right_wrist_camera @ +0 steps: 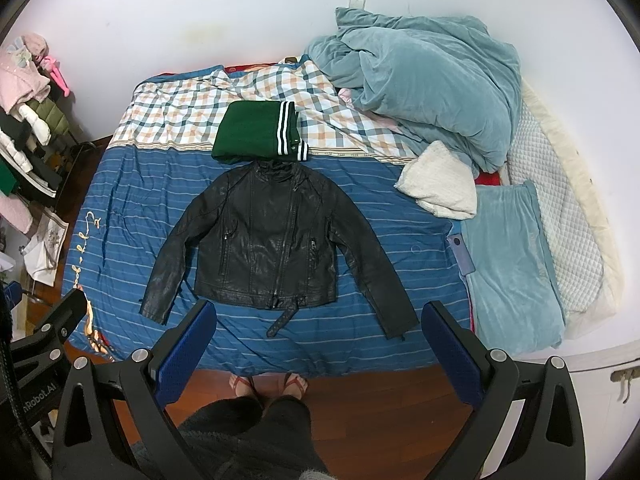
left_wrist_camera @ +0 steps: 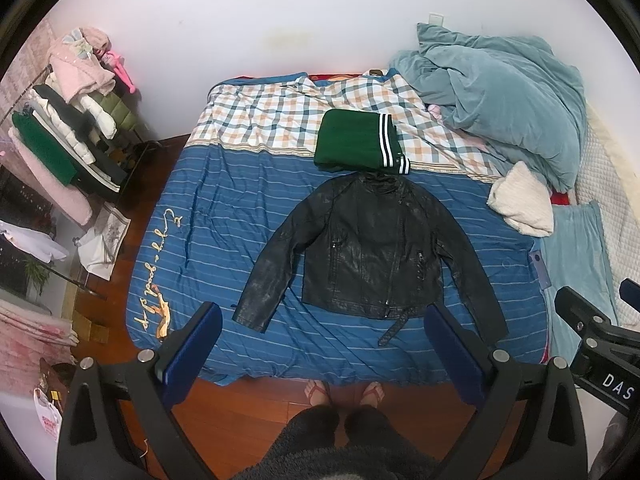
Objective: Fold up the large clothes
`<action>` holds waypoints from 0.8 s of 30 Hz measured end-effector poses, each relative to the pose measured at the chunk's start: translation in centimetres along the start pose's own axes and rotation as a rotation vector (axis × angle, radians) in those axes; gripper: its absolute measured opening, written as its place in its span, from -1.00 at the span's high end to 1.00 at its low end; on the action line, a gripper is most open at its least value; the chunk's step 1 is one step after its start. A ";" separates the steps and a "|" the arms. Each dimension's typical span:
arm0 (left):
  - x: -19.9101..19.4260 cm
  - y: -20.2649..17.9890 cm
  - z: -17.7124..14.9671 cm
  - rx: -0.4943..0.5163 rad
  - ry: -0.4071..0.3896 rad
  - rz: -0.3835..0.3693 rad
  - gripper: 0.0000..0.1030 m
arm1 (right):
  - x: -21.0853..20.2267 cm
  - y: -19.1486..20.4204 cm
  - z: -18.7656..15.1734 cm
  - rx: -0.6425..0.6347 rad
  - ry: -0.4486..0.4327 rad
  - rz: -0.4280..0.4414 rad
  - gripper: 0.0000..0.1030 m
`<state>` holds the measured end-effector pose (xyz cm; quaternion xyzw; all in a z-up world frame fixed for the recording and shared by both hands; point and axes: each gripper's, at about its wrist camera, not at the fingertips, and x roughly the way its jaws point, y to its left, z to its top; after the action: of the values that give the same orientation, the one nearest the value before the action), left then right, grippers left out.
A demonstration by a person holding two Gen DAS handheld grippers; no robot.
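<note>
A black leather jacket (left_wrist_camera: 372, 248) lies flat and face up on the blue striped bedspread (left_wrist_camera: 224, 216), sleeves spread out to both sides; it also shows in the right wrist view (right_wrist_camera: 272, 240). A folded green garment with white stripes (left_wrist_camera: 356, 144) lies just beyond its collar, and appears in the right wrist view too (right_wrist_camera: 256, 132). My left gripper (left_wrist_camera: 322, 316) is open and empty, held above the foot of the bed near the jacket's hem. My right gripper (right_wrist_camera: 318, 314) is open and empty at the same height, to the right.
A heap of teal blankets (right_wrist_camera: 424, 80) and a cream cloth (right_wrist_camera: 440, 184) fill the bed's far right. A clothes rack (left_wrist_camera: 68, 128) stands at the left. The person's legs and sandalled feet (left_wrist_camera: 344, 392) stand on the wooden floor at the bed's foot.
</note>
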<state>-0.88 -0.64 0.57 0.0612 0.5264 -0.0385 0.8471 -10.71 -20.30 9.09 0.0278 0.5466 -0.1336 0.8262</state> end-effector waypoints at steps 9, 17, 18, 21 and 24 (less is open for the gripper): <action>-0.2 -0.2 -0.2 0.002 -0.002 0.002 -1.00 | 0.0 0.0 -0.1 -0.002 -0.001 0.000 -1.00; -0.1 0.1 0.0 -0.004 -0.005 0.004 -1.00 | -0.4 0.0 0.1 -0.004 -0.002 0.000 -1.00; -0.1 0.1 0.0 -0.004 -0.003 0.004 -1.00 | -0.4 0.0 0.2 -0.004 -0.001 0.001 -1.00; -0.3 -0.1 0.2 -0.004 0.001 0.002 -1.00 | -0.5 0.0 0.3 -0.004 -0.001 0.000 -1.00; -0.4 -0.2 0.4 -0.001 0.001 0.003 -1.00 | -0.5 0.1 0.3 -0.004 -0.001 -0.001 -1.00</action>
<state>-0.72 -0.88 1.13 0.0618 0.5269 -0.0368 0.8469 -10.63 -20.18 9.70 0.0258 0.5463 -0.1330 0.8265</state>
